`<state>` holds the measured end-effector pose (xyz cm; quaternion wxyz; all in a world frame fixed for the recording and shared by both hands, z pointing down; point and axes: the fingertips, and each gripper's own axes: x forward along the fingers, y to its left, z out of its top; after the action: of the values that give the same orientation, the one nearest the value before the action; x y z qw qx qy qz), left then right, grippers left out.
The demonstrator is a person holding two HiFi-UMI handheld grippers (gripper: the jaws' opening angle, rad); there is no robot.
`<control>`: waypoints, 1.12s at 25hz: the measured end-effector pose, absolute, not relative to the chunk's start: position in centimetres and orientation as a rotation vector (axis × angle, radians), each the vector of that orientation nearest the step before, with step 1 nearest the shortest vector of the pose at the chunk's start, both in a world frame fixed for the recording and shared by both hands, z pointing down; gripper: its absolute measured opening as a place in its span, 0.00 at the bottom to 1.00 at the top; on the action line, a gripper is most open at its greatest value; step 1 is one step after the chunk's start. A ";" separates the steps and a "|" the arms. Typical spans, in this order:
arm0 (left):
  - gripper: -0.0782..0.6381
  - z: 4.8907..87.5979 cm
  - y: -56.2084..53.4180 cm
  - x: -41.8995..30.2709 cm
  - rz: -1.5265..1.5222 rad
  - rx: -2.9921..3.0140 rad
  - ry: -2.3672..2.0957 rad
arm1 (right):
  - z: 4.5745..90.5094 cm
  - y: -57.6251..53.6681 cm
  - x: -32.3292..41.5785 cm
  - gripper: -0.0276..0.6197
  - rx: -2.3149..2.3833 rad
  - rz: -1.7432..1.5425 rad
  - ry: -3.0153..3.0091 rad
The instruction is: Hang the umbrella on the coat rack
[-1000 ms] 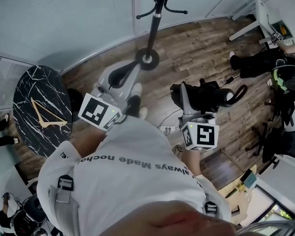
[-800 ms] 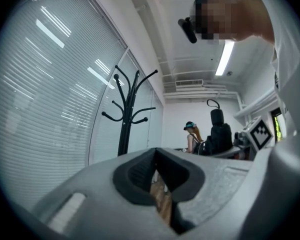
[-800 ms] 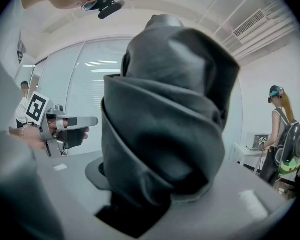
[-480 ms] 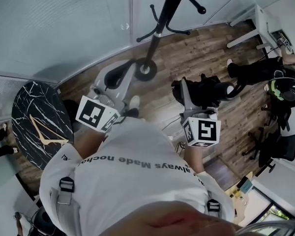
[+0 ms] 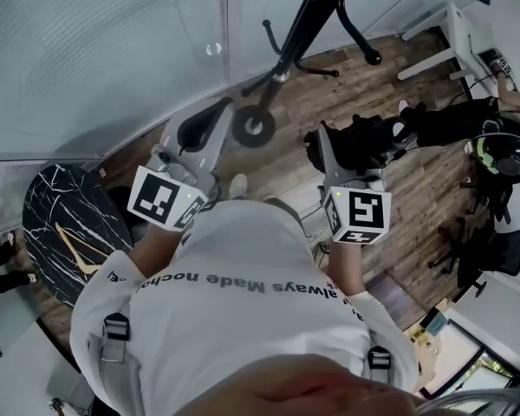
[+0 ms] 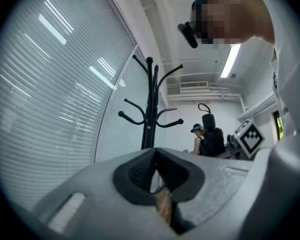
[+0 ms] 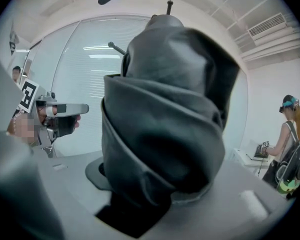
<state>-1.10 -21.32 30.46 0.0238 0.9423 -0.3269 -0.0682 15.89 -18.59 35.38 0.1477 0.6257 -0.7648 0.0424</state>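
Observation:
The black coat rack (image 5: 282, 63) stands on its round base (image 5: 254, 128) just ahead of me, its hooks spreading across the top of the head view. It rises straight ahead in the left gripper view as the coat rack (image 6: 150, 104). My right gripper (image 5: 334, 146) is shut on the folded black umbrella (image 5: 368, 141), which fills the right gripper view as a dark bundle (image 7: 165, 109) between the jaws (image 7: 155, 184). My left gripper (image 5: 199, 133) is shut with nothing in it (image 6: 157, 171), left of the base. The umbrella (image 6: 213, 136) also shows there at the right.
A black marble round table (image 5: 61, 232) lies at the left. A blind-covered glass wall (image 5: 95, 50) runs behind the rack. At the right are a white desk (image 5: 455, 33), a seated person's legs (image 5: 451, 120) and office chairs (image 5: 503, 250).
Both grippers have come closer to the coat rack. Its base now lies between them and its hooks loom at the top of the head view. The umbrella stays gripped.

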 end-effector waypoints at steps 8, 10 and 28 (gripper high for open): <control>0.11 30.2 -23.6 -1.7 -0.210 2.909 -1.044 | 37.1 -22.6 16.5 0.42 1.789 0.168 -2.119; 0.11 30.3 -23.9 -1.6 -0.205 2.907 -1.042 | 37.6 -23.3 16.8 0.42 1.789 0.176 -2.091; 0.11 30.7 -24.3 -1.7 -0.204 2.888 -1.065 | 41.3 -26.0 16.8 0.42 1.709 0.201 -1.986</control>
<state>-1.69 -24.28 30.73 0.0282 0.9358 -0.3452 -0.0660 16.82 -25.96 41.29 0.2540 0.6291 -0.7310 0.0739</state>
